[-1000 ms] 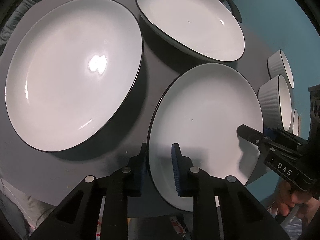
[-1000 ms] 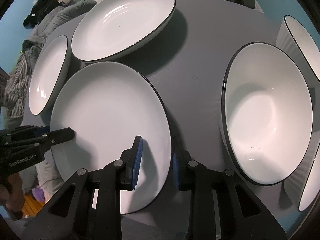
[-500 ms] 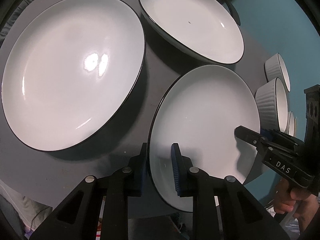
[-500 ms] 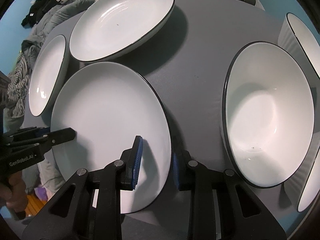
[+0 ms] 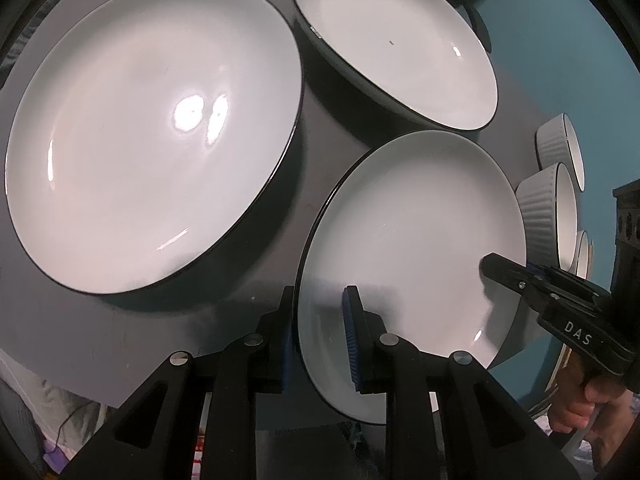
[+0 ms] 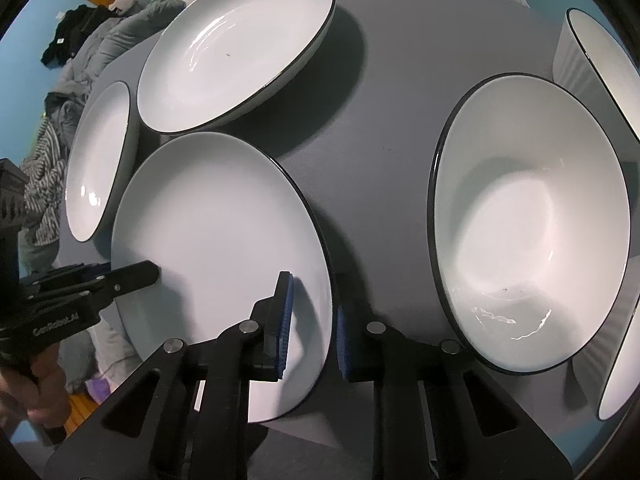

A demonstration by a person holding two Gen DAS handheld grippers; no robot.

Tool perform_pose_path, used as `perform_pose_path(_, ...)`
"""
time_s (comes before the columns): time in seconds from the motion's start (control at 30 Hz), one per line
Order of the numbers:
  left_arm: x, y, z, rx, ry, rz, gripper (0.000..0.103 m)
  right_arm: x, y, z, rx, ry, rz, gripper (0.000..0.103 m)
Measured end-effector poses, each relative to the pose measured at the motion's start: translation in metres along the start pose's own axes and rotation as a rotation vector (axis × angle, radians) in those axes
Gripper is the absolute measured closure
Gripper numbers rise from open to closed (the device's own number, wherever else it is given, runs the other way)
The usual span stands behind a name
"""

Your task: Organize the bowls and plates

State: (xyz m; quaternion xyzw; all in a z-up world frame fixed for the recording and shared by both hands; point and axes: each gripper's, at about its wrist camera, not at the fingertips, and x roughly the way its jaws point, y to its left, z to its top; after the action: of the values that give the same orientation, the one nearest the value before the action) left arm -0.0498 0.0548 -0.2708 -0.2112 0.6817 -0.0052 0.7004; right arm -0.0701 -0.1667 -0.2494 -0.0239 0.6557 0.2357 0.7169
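The left gripper straddles the near left rim of the small plate, one pad under the rim and one over the face; whether both pads press the glaze cannot be told from the frames. The right gripper straddles the opposite rim of the same plate. Its jaws have just been closing with the rim between them, and the pads now appear seated on it.

The small plate sits at the near edge of the grey table, overhanging it slightly, between the large plate on its left and the deep bowl on its right.

Handling, as judged: the plate is rigid glazed ceramic, moderately heavy, slick and liable to chip. Grip only at the black-lined rim, on opposite sides, and keep it level.

Clearance is tight. The shallow bowl lies just beyond the plate, and the large plate's rim lies near. The ribbed bowls stand at the right edge of the table. Open table surface exists only between the shallow bowl and the deep bowl. A vertical lift looks the safest exit.
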Motion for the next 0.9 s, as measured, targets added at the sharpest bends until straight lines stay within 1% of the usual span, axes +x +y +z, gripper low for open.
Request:
perform_pose_path(0.13, -0.003, 0.001, -0.004, -0.001, 0.005, 0.001, 0.081, -0.004, 0.000, -0.001, -0.007, 0.004, 0.018, 0.088)
perform_pose_path(0.37, -0.011, -0.006, -0.005, 0.015, 0.009, 0.019, 0.081, -0.010, 0.002, -0.001, -0.012, 0.006, 0.017, 0.088)
perform_pose_path(0.67, -0.032, -0.010, 0.004, 0.018, -0.006, 0.016, 0.081, -0.023, 0.009, 0.008, -0.017, -0.008, 0.019, 0.088)
perform_pose_path(0.9, -0.050, -0.010, 0.026, 0.031, -0.031, 0.016, 0.081, -0.032, 0.013, 0.021, -0.019, -0.028, 0.013, 0.089)
